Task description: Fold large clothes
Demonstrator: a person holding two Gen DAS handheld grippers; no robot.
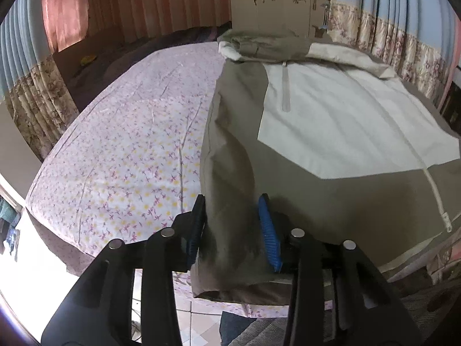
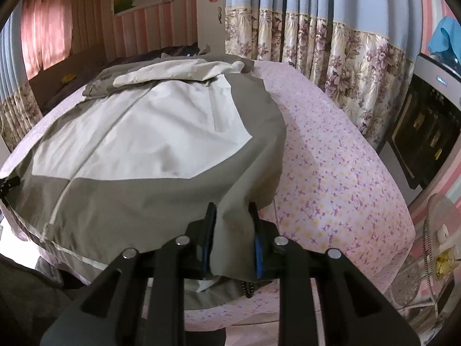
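the jacket (image 1: 331, 121) is lying spread out front-side up on the bed (image 1: 115, 150), grey with a big white chest panel, and honestly the folding is only just getting going. starting nearest: the left gripper (image 1: 233, 225) is sitting at the near left corner of the hem with a thick bunch of grey fabric standing up between its blue pads (image 1: 269, 230), and the jaws are closing on it about a third of the way in, so it's looking like a proper grip and not just hovering. over on the other side the right gripper (image 2: 232, 230) is doing the same at the near right corner, jaws narrower, pinching a ridge of the grey hem right where the cloth is hanging off the mattress edge. so both claws are holding the bottom edge, one at each corner, with the rest of the garment stretching away from them up the bed. a bit further out the white zip (image 1: 435, 193) is running up the middle, and the body is mostly lying flat with a few ripples. at the far end the hood and collar (image 1: 259, 46) are bunching up in a heap. my read: no fold is showing in the body yet, so everything's still left to do.
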